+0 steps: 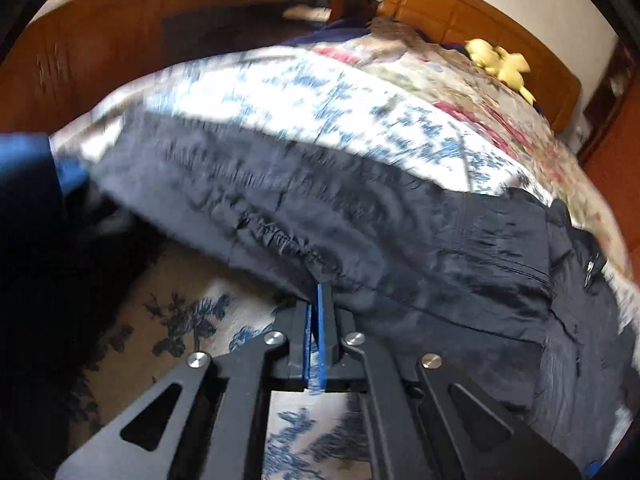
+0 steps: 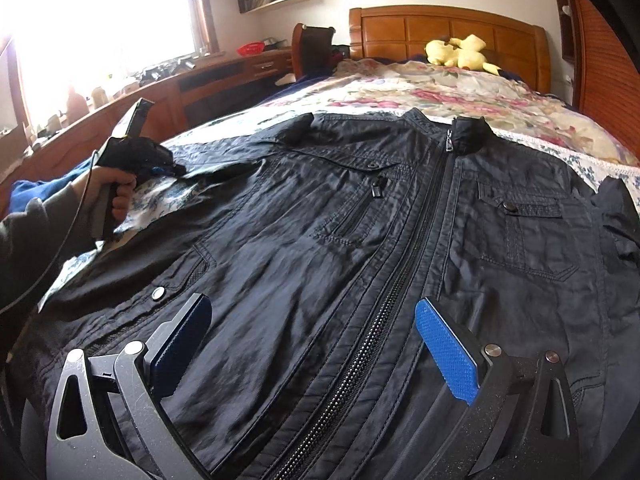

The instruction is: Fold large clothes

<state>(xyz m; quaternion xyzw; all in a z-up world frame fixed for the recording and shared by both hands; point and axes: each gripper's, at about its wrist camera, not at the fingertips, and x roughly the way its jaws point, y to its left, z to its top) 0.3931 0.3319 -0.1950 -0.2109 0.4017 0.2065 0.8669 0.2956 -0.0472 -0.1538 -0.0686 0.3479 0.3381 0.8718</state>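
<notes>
Clamped on the sleeve [image 1: 280,216] edge, my left gripper [image 1: 316,304] sits left of the jacket [image 2: 360,220]; its body lies rightward; my right gripper [image 2: 316,320] hovers spread.

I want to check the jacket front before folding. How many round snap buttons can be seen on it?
3: one on the left chest flap, one on the right chest pocket flap, one near the lower left pocket. Others may be hidden by folds in the jacket.

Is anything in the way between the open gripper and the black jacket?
Nothing visible is. The right gripper hangs open straight over the black jacket, its zipper running up between the blue pads, with only air between them.
</notes>
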